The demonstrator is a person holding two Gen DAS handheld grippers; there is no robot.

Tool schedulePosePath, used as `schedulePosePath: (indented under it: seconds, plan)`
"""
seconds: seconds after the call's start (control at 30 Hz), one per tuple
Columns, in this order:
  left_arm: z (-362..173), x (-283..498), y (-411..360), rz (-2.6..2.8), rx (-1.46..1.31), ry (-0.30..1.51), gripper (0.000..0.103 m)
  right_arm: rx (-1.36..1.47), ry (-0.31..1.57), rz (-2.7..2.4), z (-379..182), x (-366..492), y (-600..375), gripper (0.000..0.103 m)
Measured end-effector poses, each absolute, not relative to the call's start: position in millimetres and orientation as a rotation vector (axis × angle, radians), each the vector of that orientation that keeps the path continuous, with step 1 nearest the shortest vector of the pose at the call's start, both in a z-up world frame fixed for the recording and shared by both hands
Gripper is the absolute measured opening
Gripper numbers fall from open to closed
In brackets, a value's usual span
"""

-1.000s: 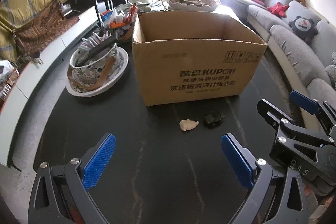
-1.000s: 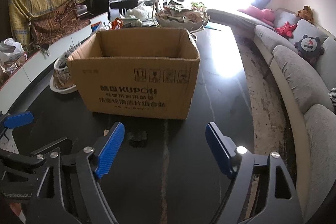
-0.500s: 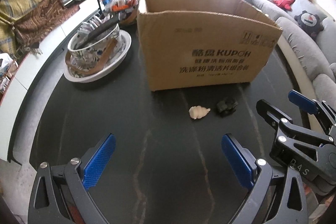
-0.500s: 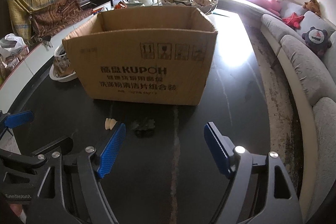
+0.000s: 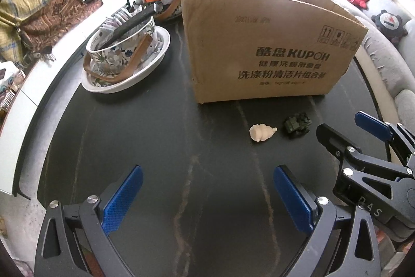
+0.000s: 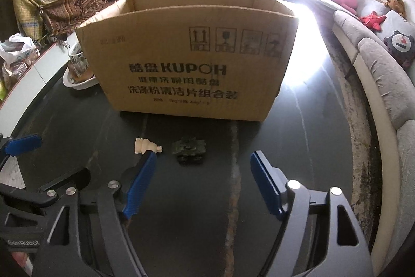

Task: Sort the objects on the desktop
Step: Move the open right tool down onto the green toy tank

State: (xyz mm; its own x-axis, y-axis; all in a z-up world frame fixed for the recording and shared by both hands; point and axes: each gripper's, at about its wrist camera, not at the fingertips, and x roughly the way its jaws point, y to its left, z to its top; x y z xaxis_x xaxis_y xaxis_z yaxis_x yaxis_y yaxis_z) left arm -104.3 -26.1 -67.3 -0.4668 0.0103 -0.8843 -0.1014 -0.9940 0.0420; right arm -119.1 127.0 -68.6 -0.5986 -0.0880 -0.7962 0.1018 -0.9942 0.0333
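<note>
Both tools stand wide with nothing between the pads: my left tool [image 5: 206,195], my right tool [image 6: 203,178]. The right tool's jaws have just been narrowing slightly. The cream figurine [image 5: 261,132] and the dark toy vehicle [image 6: 189,149] lie just beside each other on the bench [image 5: 155,147], in front of the cardboard box [image 6: 189,64]. Risks as I judge them: closing on one piece may knock its neighbour; the figurine's tapered shape may squirt from the pads; the two tools, working close, may collide.

Both tongs, left tongs [image 5: 206,195] and right tongs [image 6: 203,186], angled downward, apparently agape.
</note>
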Motion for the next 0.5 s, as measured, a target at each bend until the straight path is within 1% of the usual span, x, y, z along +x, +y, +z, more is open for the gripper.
schedulePosePath:
  seconds: [0.27, 0.4, 0.5]
  plan:
    - [-78, -114, -31, 2.623, -1.623, 0.125, 0.099, 1.377, 0.034, -2.692, -78, -128, 123, 0.072]
    - [-82, -118, -30, 2.628, -1.630, 0.140, 0.099, 1.391, 0.034, -2.674, -84, -134, 121, 0.069]
    - [-86, -122, -30, 2.626, -1.637, 0.144, 0.099, 1.404, 0.035, -2.666, -89, -138, 120, 0.068]
